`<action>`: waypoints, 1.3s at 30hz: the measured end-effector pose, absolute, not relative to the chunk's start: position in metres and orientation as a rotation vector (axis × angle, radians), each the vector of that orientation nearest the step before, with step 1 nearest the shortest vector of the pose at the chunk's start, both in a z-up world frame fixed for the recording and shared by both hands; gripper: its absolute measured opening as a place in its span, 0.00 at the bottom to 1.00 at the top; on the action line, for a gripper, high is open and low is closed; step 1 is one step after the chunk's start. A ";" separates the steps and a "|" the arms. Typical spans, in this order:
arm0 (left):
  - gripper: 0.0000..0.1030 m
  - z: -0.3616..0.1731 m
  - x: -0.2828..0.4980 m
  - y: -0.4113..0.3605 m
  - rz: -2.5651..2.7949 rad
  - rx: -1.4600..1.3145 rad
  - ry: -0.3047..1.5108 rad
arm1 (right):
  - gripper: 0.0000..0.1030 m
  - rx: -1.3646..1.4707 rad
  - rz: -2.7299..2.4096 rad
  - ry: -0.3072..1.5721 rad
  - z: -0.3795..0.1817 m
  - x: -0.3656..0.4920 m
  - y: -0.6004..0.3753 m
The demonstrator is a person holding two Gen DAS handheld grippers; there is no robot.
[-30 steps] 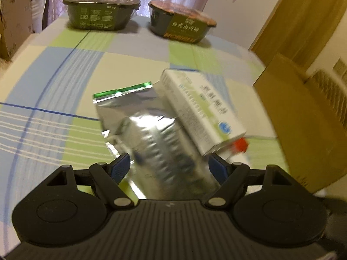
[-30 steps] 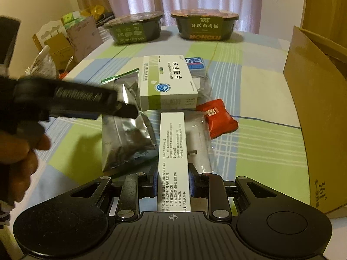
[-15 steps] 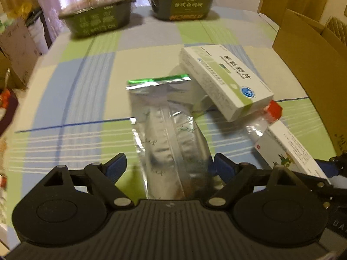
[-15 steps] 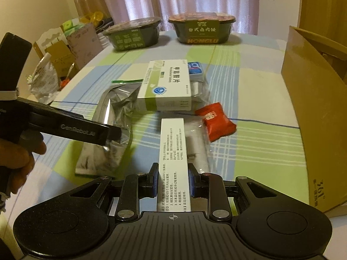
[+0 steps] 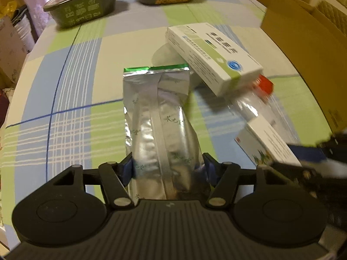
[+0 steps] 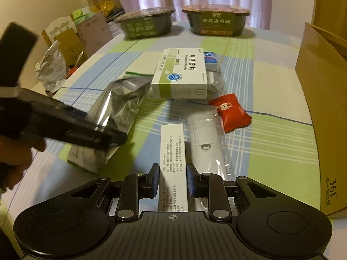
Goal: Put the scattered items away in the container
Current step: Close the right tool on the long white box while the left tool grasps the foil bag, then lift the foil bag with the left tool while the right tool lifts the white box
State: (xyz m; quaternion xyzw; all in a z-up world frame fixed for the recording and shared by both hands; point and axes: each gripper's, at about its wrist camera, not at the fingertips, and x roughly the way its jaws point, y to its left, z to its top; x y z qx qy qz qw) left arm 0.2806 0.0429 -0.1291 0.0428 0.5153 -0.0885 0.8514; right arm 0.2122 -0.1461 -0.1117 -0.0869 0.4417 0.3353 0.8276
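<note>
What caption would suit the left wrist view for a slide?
Left gripper closed around a silver foil pouch on the checked tablecloth, beside a green-and-white medicine box.

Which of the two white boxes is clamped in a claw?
The long narrow white box, held between the right claw fingers. The wider green-striped box lies free, farther up the table.

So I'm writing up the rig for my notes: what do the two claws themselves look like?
Both are matte black: a ribbed body, two round discs at the sides, silver pivot pins and blue finger pads. The left claw bears a small logo, the right claw a crosshair mark. No cables or sleeves show.
</note>
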 end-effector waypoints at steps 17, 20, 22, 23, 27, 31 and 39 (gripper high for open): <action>0.67 -0.130 0.285 0.058 -0.150 0.053 1.082 | 0.29 -0.264 0.739 0.951 -0.127 0.212 -0.128; 0.62 -0.134 0.285 0.057 -0.173 0.047 1.100 | 0.29 -0.253 0.731 0.951 -0.129 0.215 -0.127; 0.57 -0.134 0.285 0.056 -0.179 0.046 1.099 | 0.30 -0.248 0.729 0.952 -0.129 0.215 -0.127; 0.56 -0.133 0.285 0.056 -0.181 0.042 1.100 | 0.30 -0.250 0.731 0.950 -0.129 0.215 -0.127; 0.52 -0.132 0.282 0.055 -0.199 0.055 1.100 | 0.77 -0.247 0.743 0.924 -0.127 0.211 -0.126; 0.51 -0.130 0.279 0.053 -0.214 0.064 1.099 | 0.76 -0.246 0.745 0.918 -0.126 0.213 -0.125; 0.50 -0.131 0.278 0.055 -0.205 0.055 1.104 | 0.75 -0.276 0.761 0.914 -0.129 0.213 -0.120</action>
